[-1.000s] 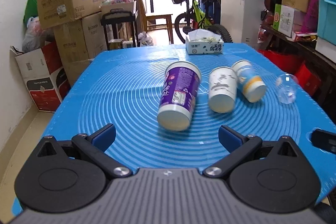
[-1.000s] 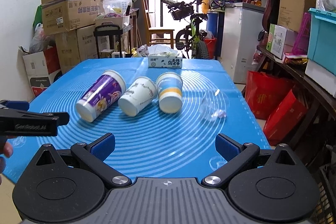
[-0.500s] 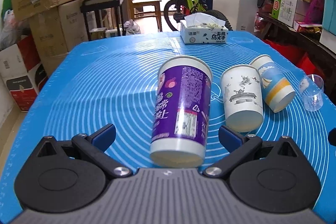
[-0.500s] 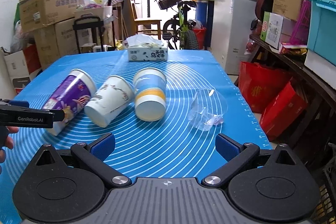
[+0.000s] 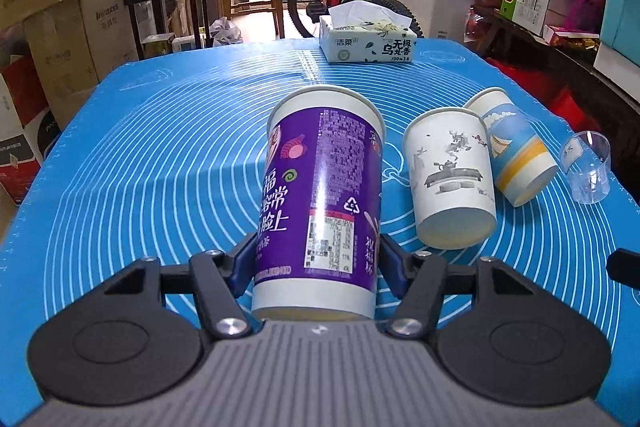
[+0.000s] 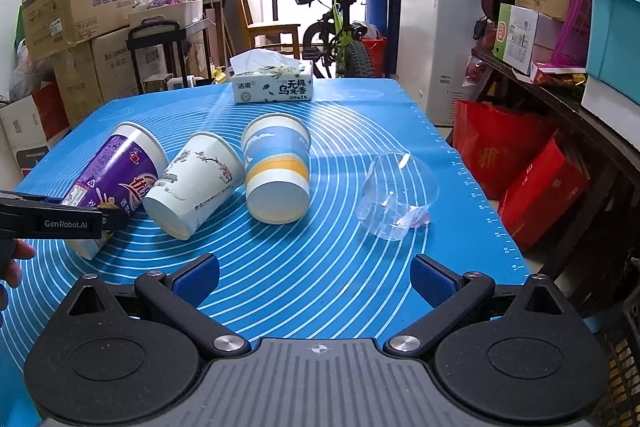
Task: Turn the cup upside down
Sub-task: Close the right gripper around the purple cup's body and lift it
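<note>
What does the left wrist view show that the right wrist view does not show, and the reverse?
Left wrist only: the left gripper with both pads against the purple cup, near its base.

Right wrist only: the open right gripper over bare mat, and red bags beside the table.

Both: the white cup, striped cup, clear cup and tissue box.

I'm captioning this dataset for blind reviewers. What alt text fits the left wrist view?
The left gripper has its blue fingers closed against the base end of a purple paper cup lying on a blue mat. To its right lie a white cup, a blue-and-yellow cup and a clear plastic cup.
</note>
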Demonstrator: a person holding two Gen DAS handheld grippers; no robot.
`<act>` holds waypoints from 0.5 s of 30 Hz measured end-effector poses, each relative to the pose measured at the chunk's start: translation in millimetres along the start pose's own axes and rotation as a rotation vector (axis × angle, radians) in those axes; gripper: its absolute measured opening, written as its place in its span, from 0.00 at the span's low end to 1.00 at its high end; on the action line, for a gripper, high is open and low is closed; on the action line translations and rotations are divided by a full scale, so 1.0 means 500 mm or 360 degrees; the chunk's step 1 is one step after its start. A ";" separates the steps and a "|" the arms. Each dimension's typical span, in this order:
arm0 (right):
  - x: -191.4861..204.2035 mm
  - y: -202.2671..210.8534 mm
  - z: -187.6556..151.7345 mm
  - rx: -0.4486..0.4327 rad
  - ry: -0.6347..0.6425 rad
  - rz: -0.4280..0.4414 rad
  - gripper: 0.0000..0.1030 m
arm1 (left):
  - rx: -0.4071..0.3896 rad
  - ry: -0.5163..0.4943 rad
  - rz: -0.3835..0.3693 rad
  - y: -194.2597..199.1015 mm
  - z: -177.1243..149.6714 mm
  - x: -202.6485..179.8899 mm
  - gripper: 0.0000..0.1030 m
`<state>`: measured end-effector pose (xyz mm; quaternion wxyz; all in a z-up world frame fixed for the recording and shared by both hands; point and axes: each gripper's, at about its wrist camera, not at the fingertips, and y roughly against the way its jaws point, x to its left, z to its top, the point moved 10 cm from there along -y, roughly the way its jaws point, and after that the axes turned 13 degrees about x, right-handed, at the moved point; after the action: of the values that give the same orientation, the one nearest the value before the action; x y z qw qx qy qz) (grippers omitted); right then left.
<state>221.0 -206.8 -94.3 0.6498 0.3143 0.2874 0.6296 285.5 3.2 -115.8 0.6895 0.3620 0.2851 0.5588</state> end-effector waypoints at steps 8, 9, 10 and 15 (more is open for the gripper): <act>0.001 0.033 -0.007 -0.0028 0.0010 0.0000 1.00 | -0.0091 0.0062 0.0007 0.078 -0.028 -0.009 0.61; 0.000 0.040 -0.010 -0.0032 0.0011 -0.0002 1.00 | -0.0096 0.0072 -0.0001 0.090 -0.034 -0.013 0.61; -0.001 0.047 -0.013 -0.0036 0.0013 -0.0002 1.00 | -0.0100 0.0078 -0.0007 0.102 -0.039 -0.016 0.61; -0.005 0.083 -0.032 -0.0049 0.0023 -0.0001 1.00 | -0.0116 0.0096 -0.0040 0.154 -0.078 -0.052 0.61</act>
<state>182.2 -208.1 -72.5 0.6527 0.2997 0.2825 0.6359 205.6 -6.5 -75.6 0.7001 0.3160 0.2899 0.5709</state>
